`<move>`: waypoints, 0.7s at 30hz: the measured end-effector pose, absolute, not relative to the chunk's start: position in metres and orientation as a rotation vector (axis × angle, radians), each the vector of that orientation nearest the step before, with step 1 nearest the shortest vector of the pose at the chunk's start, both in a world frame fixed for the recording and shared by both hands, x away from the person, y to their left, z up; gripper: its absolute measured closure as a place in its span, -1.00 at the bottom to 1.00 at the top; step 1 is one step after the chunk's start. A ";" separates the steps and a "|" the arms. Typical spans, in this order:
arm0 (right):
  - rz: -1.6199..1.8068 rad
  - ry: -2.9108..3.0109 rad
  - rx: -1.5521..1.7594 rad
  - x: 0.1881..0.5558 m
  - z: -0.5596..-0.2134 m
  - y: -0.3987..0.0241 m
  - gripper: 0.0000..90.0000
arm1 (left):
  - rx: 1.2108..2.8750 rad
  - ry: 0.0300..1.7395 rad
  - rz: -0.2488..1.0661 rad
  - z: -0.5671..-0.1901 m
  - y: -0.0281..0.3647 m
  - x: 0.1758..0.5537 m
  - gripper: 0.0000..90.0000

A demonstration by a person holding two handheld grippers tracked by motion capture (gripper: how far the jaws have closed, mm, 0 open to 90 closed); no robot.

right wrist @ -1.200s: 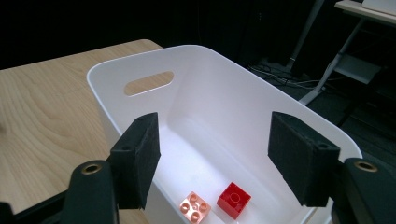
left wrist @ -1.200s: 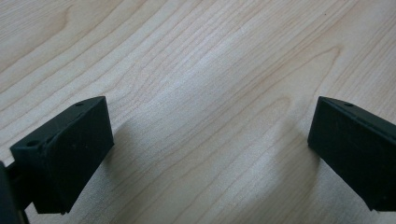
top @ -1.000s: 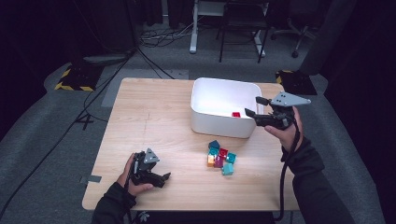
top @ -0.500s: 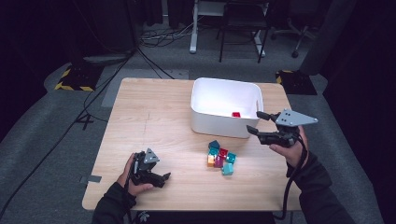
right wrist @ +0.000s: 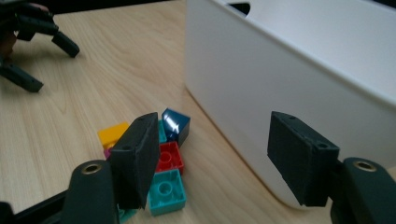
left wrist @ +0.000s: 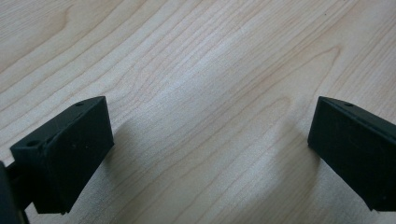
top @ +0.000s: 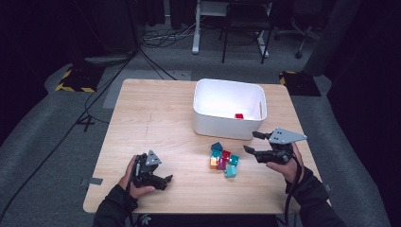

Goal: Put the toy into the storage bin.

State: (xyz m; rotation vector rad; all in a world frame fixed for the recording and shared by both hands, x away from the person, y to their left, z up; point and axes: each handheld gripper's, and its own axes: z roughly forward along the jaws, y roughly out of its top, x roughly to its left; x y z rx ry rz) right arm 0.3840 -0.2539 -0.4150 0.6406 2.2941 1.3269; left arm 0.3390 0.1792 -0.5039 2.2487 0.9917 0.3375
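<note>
- The right gripper [top: 250, 142] is hovering low over the wooden table [top: 156, 118], just in front of the white bin [top: 227, 124], with its jaws standing apart and nothing between them.
- In the right gripper view, the right gripper [right wrist: 210, 158] is looking past its two black pads [right wrist: 135, 158] at the bin's outer wall [right wrist: 261, 93] and at the pile of toy bricks [right wrist: 159, 149] lying beside that wall.
- The pile of bricks [top: 222, 158] is sitting on the table just left of the right gripper and near the front of the bin, apart from the jaws.
- Within the pile, a dark blue brick [right wrist: 176, 123] is lying nearest the bin, a red brick [right wrist: 169, 157] is touching it, a teal brick [right wrist: 167, 190] is lying nearest the camera, and a yellow brick [right wrist: 112, 134] is sitting at the far edge.
- A single red brick [top: 239, 116] is lying inside the bin, near its front wall.
- The left gripper [top: 163, 182] is resting at the near left part of the table, well apart from the bricks, held in the person's left hand [top: 132, 177].
- In the left gripper view, the left gripper [left wrist: 210, 149] is standing released, with bare wood between its jaws.
</note>
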 end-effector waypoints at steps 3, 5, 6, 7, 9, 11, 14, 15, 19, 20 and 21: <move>1.326 2.332 0.644 0.384 -0.428 -0.252 -0.25 | 2.248 0.992 0.337 -0.504 0.179 0.339 -0.99; 1.337 2.364 0.622 0.384 -0.438 -0.250 -0.30 | 2.248 0.992 0.337 -0.504 0.179 0.339 -0.99; 1.330 2.368 0.624 0.384 -0.441 -0.250 -0.32 | 2.249 0.992 0.338 -0.504 0.179 0.339 -0.99; 1.333 2.377 0.635 0.384 -0.444 -0.250 -0.33 | 2.249 0.992 0.338 -0.504 0.179 0.339 -0.99; 1.315 2.400 0.643 0.386 -0.450 -0.250 -0.35 | 2.248 0.991 0.339 -0.504 0.179 0.339 -0.99; 1.309 2.414 0.658 0.386 -0.455 -0.250 -0.36 | 2.248 0.991 0.339 -0.504 0.179 0.339 -0.99; 1.307 2.428 0.655 0.388 -0.461 -0.250 -0.36 | 2.249 0.992 0.340 -0.504 0.179 0.339 -0.99; 1.312 2.436 0.660 0.389 -0.464 -0.249 -0.35 | 2.249 0.992 0.340 -0.504 0.179 0.339 -0.99; 1.270 2.483 0.668 0.393 -0.478 -0.245 -0.35 | 2.249 0.992 0.340 -0.504 0.179 0.339 -0.99; 1.261 2.492 0.671 0.393 -0.481 -0.245 -0.34 | 2.248 0.991 0.340 -0.504 0.179 0.339 -0.99; 1.253 2.499 0.685 0.393 -0.483 -0.243 -0.34 | 2.248 0.991 0.339 -0.504 0.179 0.339 -0.99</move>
